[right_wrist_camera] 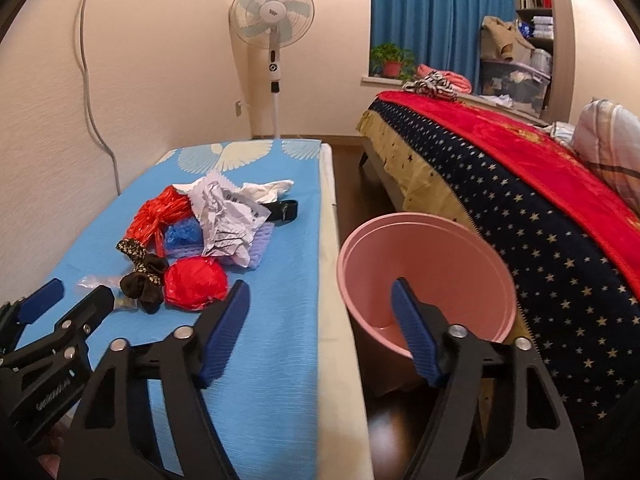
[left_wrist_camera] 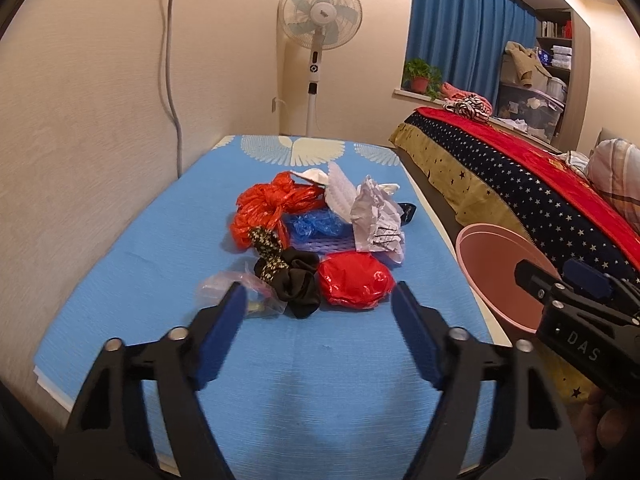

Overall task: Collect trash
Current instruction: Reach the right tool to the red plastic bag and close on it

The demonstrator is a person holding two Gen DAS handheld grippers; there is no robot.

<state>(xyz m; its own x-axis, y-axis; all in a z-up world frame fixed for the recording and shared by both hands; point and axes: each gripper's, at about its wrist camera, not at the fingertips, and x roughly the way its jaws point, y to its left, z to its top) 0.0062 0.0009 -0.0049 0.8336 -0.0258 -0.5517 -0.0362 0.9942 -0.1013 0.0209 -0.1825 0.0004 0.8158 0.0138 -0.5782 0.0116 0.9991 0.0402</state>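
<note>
A heap of trash lies on the blue table [left_wrist_camera: 132,240]: a red crumpled bag [left_wrist_camera: 354,280], a black scrunchie [left_wrist_camera: 298,280], an orange plastic bag [left_wrist_camera: 264,208], a blue wrapper [left_wrist_camera: 314,228], crumpled white paper [left_wrist_camera: 376,216] and a clear wrapper [left_wrist_camera: 228,284]. My left gripper [left_wrist_camera: 320,300] is open and empty just in front of the red bag and scrunchie. My right gripper [right_wrist_camera: 320,296] is open and empty, over the table's right edge beside the pink bin [right_wrist_camera: 424,276]. The red bag [right_wrist_camera: 196,282] and paper [right_wrist_camera: 224,216] show in the right wrist view too.
The pink bin [left_wrist_camera: 500,272] stands on the floor between the table and a bed [left_wrist_camera: 520,180] with a starry cover. A standing fan [left_wrist_camera: 318,40] is behind the table. A cable [left_wrist_camera: 172,60] hangs down the left wall.
</note>
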